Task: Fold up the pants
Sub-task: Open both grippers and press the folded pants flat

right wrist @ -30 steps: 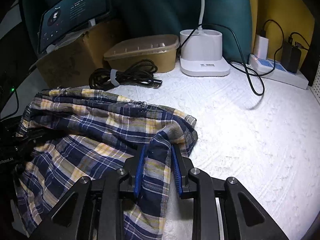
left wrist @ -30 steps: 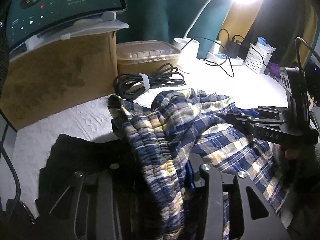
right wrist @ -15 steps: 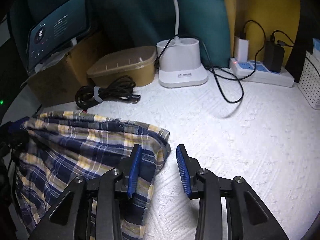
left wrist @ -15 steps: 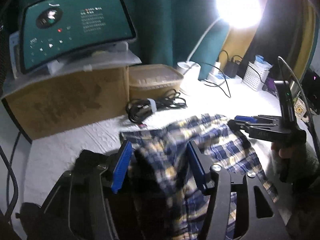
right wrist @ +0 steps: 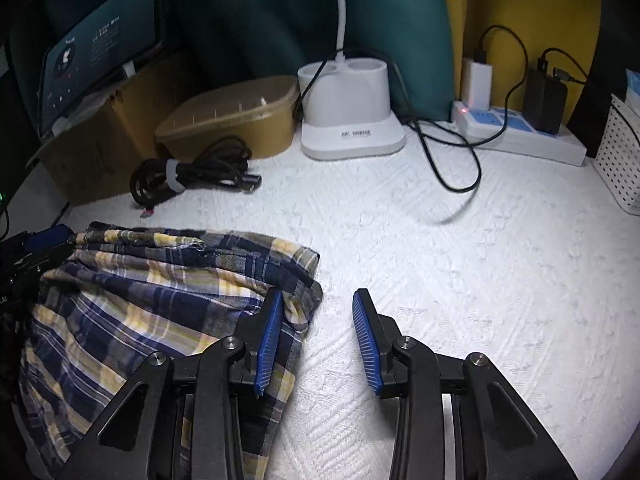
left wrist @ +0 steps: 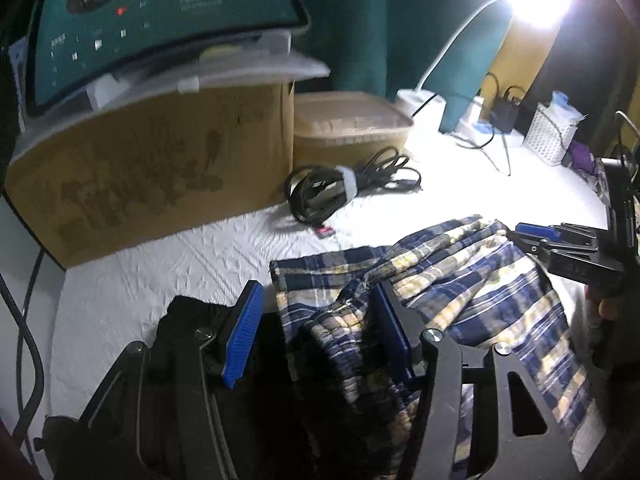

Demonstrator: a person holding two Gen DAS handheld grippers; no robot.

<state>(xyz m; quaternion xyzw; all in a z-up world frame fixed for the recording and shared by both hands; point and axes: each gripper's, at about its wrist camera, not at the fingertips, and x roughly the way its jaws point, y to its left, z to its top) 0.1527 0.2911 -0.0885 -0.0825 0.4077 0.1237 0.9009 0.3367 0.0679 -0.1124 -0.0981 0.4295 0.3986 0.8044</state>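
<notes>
Left hand-held gripper [left wrist: 316, 336] spread wide, plaid waistband bunched between its two blue pads, gripped by neither. Right hand-held gripper [right wrist: 316, 340] spread too, only bare cloth-covered worktop [right wrist: 460, 280] between its pads, left pad brushing the fabric's edge. One pair of pants [right wrist: 152, 300], blue and yellow plaid, lying folded and rumpled on the white worktop under both. Further out: one coiled black cable [right wrist: 192, 172], one lidded tub [right wrist: 232, 120], one cardboard box [left wrist: 152, 168] carrying one lit tablet [left wrist: 160, 12]. One white lamp base [right wrist: 348, 112], one power strip [right wrist: 520, 128] with two plugs, one white basket [left wrist: 550, 136].
</notes>
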